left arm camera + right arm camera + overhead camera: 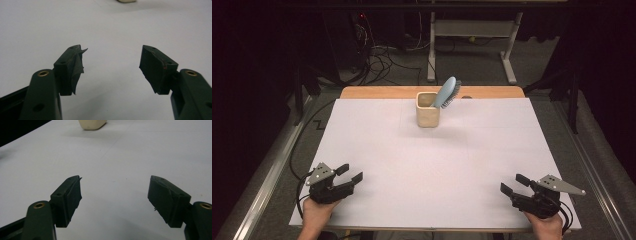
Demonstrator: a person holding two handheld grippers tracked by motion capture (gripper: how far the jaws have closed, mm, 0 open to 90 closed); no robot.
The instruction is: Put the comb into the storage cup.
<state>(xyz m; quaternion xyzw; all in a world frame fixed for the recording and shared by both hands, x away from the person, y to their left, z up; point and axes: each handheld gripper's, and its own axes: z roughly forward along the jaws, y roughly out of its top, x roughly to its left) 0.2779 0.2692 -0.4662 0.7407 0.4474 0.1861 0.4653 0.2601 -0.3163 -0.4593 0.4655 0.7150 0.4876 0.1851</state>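
High view, hairbrush (447,92) in cup (427,115)

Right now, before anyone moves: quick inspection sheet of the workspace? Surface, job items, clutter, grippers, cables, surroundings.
Surface: white sheet over a wooden table, flat.
Job's things: beige cup near the far edge, upright; blue hairbrush stands in it, leaning right.
Clutter: nothing seen.
Grippers: left gripper and right gripper at the near corners, each hand-held, jaws open, holding nothing.
Cables: one trails from each gripper; a loose tangle lies on the floor beyond the table.
Surroundings: dark room, white desk frame behind, metal rails along both sides.
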